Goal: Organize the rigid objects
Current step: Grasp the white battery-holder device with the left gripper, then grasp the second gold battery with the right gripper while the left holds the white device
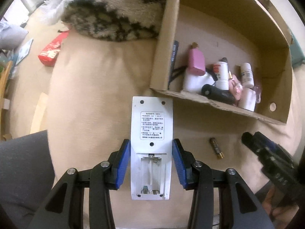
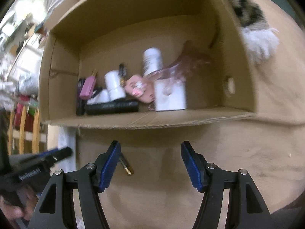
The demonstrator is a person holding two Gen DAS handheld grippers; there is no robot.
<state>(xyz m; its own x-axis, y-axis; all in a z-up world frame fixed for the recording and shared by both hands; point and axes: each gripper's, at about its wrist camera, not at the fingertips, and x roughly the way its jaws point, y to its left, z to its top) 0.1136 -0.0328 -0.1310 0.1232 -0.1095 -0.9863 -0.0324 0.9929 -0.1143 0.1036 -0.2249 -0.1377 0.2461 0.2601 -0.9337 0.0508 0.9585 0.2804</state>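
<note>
A white remote control (image 1: 151,122) lies back side up, its battery bay uncovered and holding no batteries. My left gripper (image 1: 151,143) is shut on it, and the blue pads (image 1: 124,152) press its long edges above the beige surface. A single battery (image 1: 217,147) lies on that surface to the right, also seen as the battery (image 2: 125,166) just beside my right gripper's left finger. My right gripper (image 2: 150,147) stands open with nothing between its fingers, in front of the cardboard box (image 2: 152,120). It shows as a dark shape, the right gripper (image 1: 255,143), in the left wrist view.
The cardboard box (image 1: 219,105) holds several bottles and tubes, among them a pink bottle (image 1: 196,62) and a black tube (image 2: 112,106). A furry patterned throw (image 1: 114,15) lies behind. A red packet (image 1: 50,51) sits at the left. A grey sleeve (image 1: 22,162) is near.
</note>
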